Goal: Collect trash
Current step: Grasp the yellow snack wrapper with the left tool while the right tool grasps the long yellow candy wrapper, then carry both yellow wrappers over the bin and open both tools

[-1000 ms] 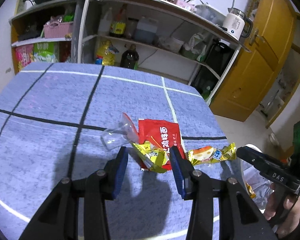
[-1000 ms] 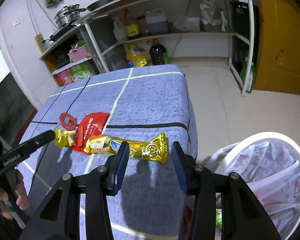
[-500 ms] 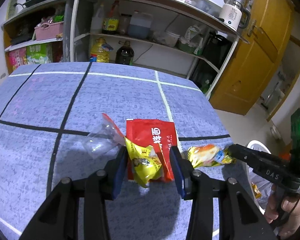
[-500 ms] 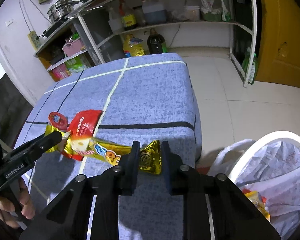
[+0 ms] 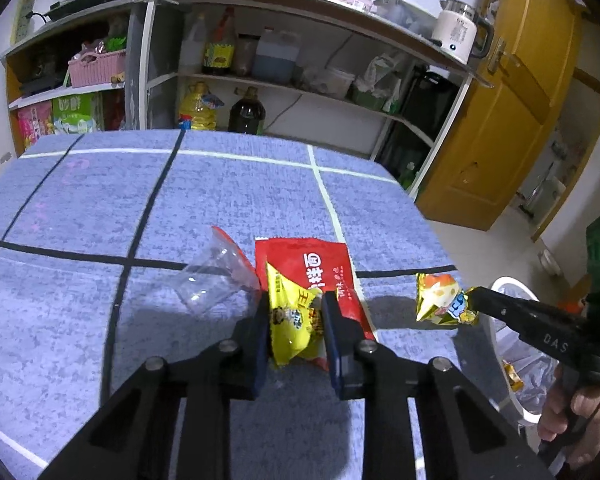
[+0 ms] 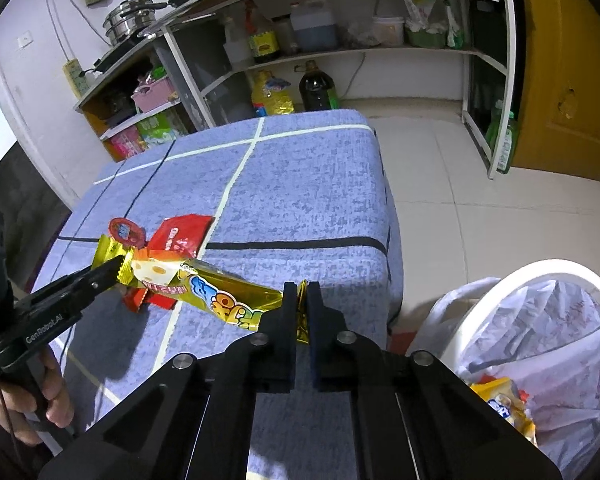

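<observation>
Gold wrapper, pinched tight by the right gripper, stretches to ten o'clock, bin at three; left gripper has just been closing on the yellow packet.

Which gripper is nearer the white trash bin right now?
Right. The right gripper, clamped on the long gold wrapper, sits just beside the white trash bin; the left gripper grips the yellow packet farther away.

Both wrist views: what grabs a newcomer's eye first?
The long gold wrapper, pinched at its near end by the right gripper over the table's front edge. Next, the yellow packet squeezed in the left gripper, on top of the red packet. The white bin waits right of the table.
</observation>
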### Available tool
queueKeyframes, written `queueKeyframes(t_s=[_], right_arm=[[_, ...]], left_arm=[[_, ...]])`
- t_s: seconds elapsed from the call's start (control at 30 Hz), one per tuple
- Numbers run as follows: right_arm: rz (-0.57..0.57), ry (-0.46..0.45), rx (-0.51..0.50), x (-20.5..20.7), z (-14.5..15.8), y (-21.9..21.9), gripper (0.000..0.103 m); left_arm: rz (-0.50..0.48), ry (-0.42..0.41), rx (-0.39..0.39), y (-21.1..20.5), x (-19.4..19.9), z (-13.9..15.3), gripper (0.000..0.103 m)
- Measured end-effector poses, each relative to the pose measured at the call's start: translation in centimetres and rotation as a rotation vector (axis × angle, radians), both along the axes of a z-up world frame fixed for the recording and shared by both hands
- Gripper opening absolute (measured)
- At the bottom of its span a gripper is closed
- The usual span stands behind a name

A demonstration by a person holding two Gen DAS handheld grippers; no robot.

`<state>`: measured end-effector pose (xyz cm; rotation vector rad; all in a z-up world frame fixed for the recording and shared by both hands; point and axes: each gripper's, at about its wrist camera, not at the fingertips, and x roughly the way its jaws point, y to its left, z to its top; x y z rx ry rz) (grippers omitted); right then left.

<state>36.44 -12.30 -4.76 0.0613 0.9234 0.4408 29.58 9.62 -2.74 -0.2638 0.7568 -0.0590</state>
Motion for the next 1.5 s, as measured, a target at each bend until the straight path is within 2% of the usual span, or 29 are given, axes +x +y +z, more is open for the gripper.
queueKeyframes(t_s=[0.3,0.47,0.77,0.93,1.2,1.37,1.5], right_arm=[[-0.019,-0.043,0.009,-1.8,2.0,-2.1,0.004],[-0.063,-0.072,-0.013,-3.3,2.8,-4.7,0.004],[-0.202,-0.069,-0.039,-5.6,2.7,-13.1,0.004],[-0.268,-0.053,-0.048,-6.7,2.0,-17.1,0.004],[-0.355,-0.020,-0.071,-7.5,0.6,-22.4,0.004],[-0.379,0.010,-0.074,-7.5,-0.4,-24.0,0.004],[-0.394,0.040,-0.045,-7.4,-0.9,-24.8,0.009]], left_arm=[[-0.037,-0.064,-0.044,-0.7,-2.6,2.7,0.025],[-0.124,-0.079,-0.052,-4.2,-3.1,3.4,0.025],[-0.284,-0.088,-0.051,-12.0,-3.4,4.5,0.025],[-0.365,-0.076,-0.070,-16.6,-2.8,4.3,0.025],[-0.448,-0.022,-0.057,-22.9,-1.5,2.7,0.026],[-0.474,0.015,-0.051,-25.0,-1.0,1.6,0.026],[-0.468,0.043,-0.054,-25.4,-0.5,0.7,0.030]])
